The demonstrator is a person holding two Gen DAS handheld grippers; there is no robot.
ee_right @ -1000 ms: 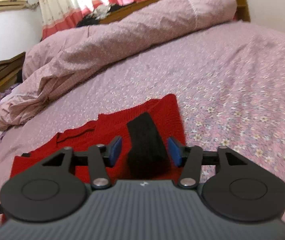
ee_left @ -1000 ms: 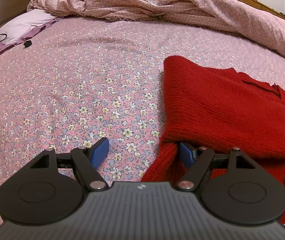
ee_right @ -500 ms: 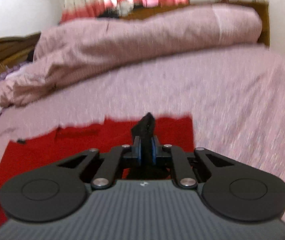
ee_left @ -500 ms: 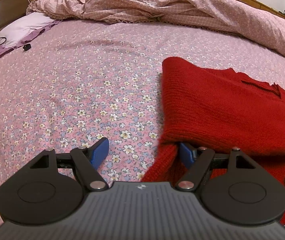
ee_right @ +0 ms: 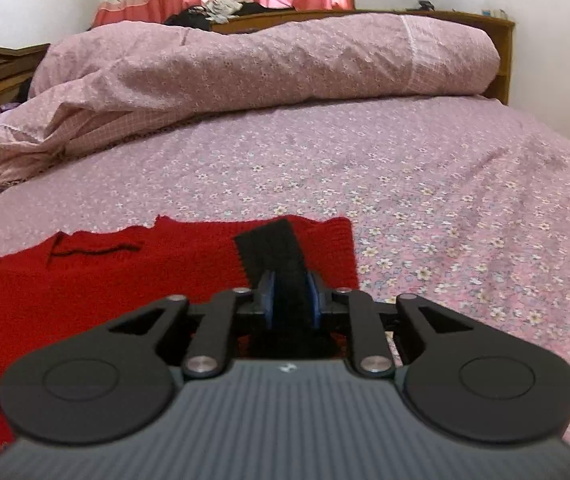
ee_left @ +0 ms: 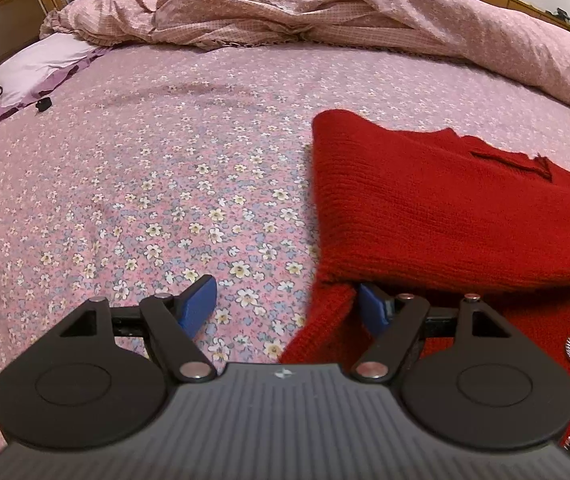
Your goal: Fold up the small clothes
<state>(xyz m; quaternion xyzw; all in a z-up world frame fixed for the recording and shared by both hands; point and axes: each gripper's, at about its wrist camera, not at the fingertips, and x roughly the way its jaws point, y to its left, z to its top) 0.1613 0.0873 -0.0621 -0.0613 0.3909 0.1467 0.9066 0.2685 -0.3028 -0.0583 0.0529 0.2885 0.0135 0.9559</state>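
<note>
Item: red sweater on bed. R gripper clamps black cuff; L gripper open, straddling hem. Advice: lift cuff w/ steady tension, fold inward, keep edges aligned.

Red knit cardigan flat on bed, black cuff pinched.

The left gripper has a ribbed dark-grey housing with a small pale logo behind the jaws, two matte black round discs either side, black linkage arms with silver rivets, and blue finger pads. The right gripper is built alike: same ribbed housing, discs, rivets, blue pads.
</note>
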